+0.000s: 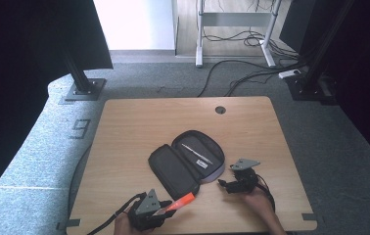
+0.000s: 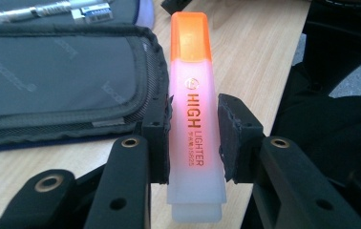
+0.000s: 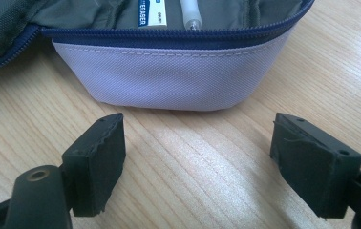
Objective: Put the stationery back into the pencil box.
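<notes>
highlighter (image 2: pixel 194 119) lettering reads clearly between left hand-held gripper (image 2: pixel 194 138) pads.

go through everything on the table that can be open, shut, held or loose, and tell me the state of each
Dark grey fabric pencil case: unzipped, lying flat open on the table.
Orange translucent highlighter: capped, clamped between the left gripper's jaws.
Silver pen: lying loose inside the case.
White eraser: lying loose inside the case, beside the pen.
Left gripper: shut on the highlighter.
Right gripper: open, jaws wide, nothing between them, facing the case's end.
</notes>
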Motion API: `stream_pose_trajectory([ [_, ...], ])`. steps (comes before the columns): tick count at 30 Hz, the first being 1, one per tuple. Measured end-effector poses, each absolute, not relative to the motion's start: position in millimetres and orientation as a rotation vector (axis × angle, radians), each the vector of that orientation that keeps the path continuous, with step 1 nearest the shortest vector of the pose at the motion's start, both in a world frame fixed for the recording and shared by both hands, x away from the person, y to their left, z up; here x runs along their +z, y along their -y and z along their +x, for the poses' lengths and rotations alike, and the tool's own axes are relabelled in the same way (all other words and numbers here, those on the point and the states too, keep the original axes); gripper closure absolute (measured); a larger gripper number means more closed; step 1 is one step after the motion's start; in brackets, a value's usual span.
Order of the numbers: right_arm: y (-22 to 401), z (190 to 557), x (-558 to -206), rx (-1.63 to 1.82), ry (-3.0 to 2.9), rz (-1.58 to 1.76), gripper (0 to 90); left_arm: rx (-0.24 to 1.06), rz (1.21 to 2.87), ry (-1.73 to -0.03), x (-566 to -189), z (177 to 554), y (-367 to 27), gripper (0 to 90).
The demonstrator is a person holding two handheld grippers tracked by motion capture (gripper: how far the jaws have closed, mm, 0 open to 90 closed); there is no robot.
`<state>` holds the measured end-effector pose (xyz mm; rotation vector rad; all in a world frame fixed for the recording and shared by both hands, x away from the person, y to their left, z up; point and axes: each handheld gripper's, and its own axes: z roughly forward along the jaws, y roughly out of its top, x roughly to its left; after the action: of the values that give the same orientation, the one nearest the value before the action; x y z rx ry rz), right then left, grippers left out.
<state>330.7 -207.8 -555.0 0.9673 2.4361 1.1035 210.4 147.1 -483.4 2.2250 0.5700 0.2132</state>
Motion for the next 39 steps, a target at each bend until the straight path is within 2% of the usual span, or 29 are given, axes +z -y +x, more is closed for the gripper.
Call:
stream_pose_trajectory([
  [16,207.8,330.7,-555.0,1.103,-2.436,0.968,19.1,0.236,2.205,-0.599,-461.5,236.2,-147.8,66.7],
  [39,207.8,330.8,-555.1,1.104,-2.435,0.965,19.1,0.278,2.199,-0.657,-450.3,284.9,-142.1,66.6],
])
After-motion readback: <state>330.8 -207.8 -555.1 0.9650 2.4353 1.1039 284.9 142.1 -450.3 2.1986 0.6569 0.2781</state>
